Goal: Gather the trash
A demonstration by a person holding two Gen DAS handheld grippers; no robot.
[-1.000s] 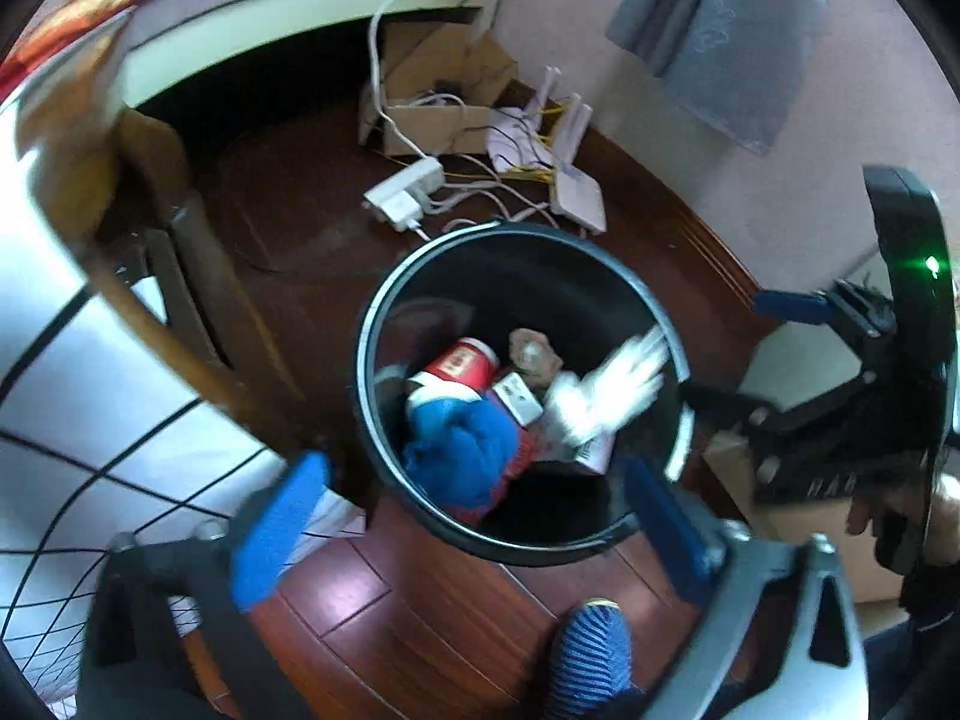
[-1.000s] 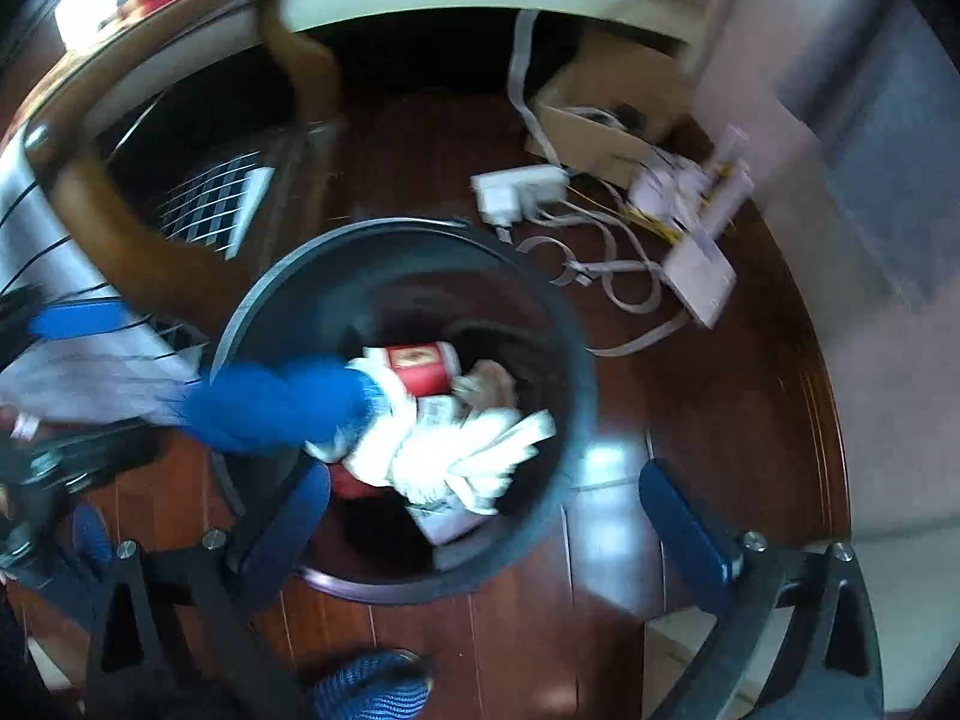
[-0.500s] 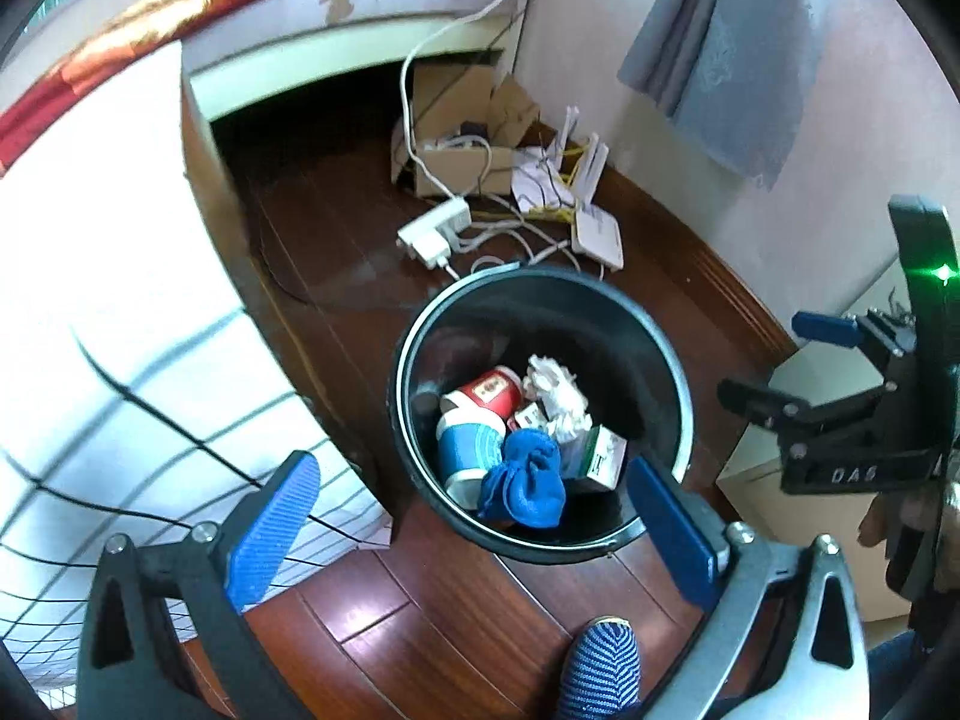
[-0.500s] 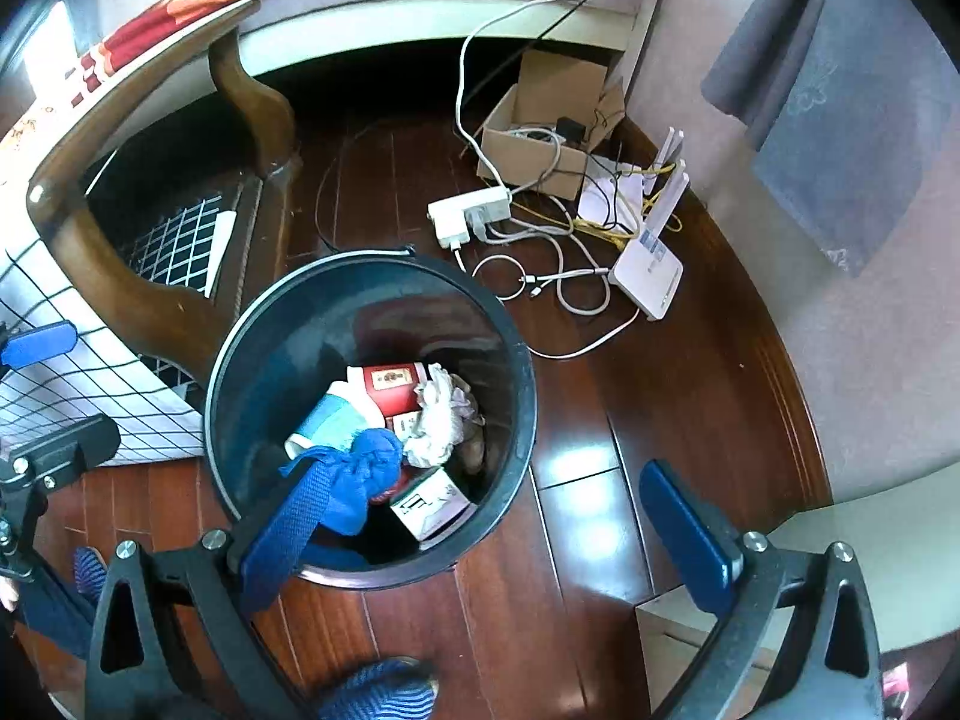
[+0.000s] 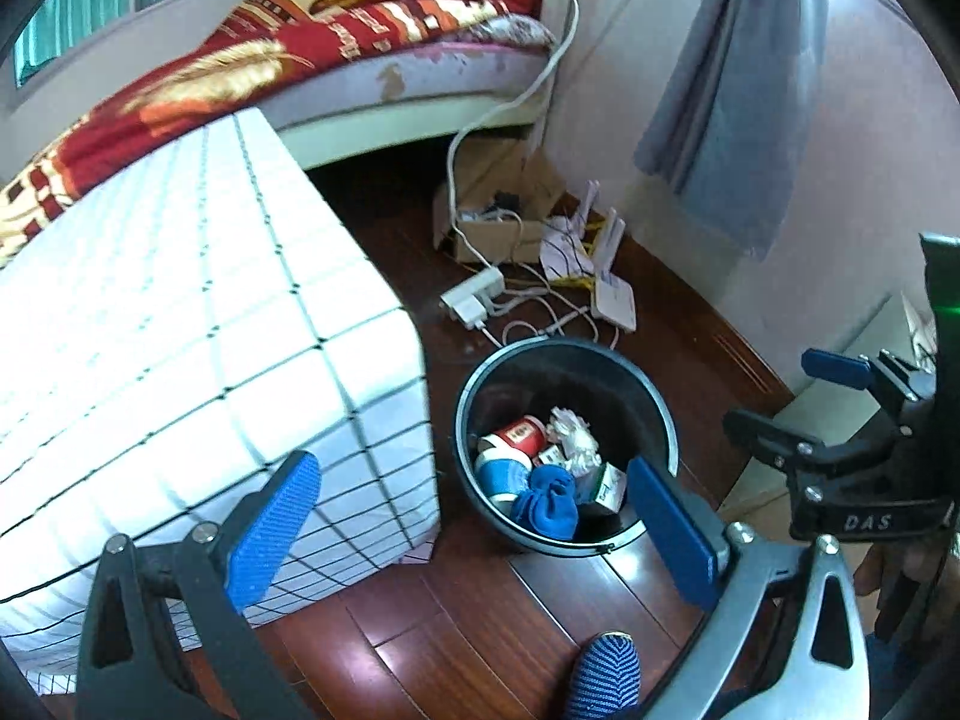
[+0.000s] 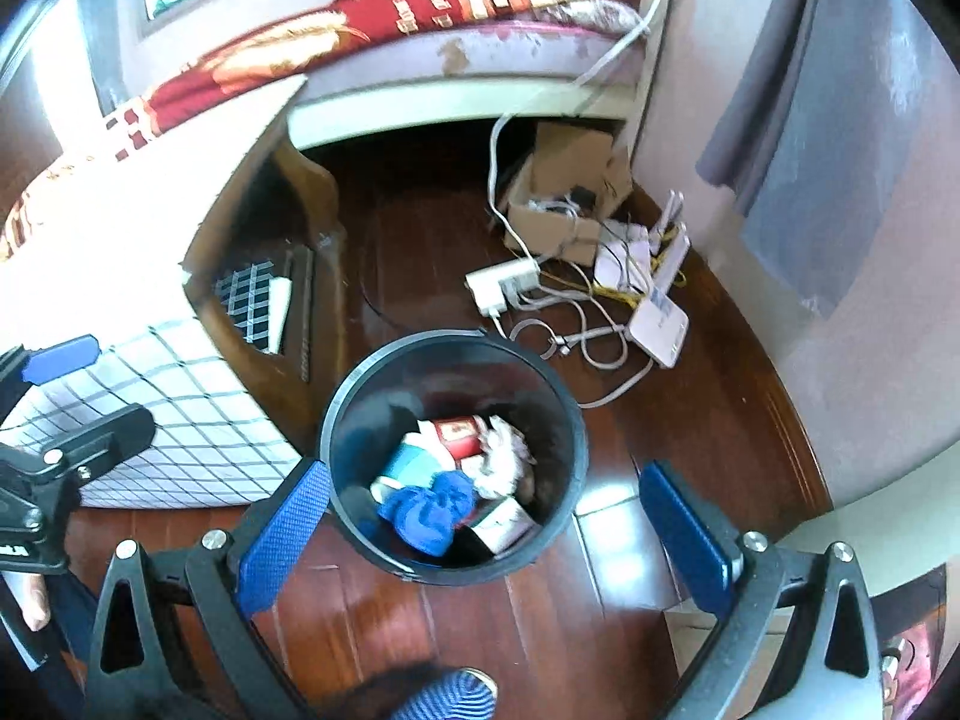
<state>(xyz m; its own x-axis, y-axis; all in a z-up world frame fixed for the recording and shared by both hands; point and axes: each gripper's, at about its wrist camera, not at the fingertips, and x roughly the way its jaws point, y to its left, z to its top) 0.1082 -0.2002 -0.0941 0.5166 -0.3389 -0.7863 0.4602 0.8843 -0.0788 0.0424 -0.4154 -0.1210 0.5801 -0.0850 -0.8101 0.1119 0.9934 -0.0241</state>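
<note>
A black round bin stands on the wooden floor beside the table. In it lie a blue sock, a red paper cup, a crumpled white tissue and a small white box. My left gripper hangs open and empty high above the bin's left side. My right gripper is also open and empty, above the bin's near edge.
A table under a white checked cloth stands left of the bin, with a bed behind it. A power strip, cables, a router and a cardboard box lie beyond the bin. A person's striped foot is near.
The blue sock and white tissue, blurred in motion a second ago, now lie still in the bin. Both open grippers have risen and pulled back from the bin.
</note>
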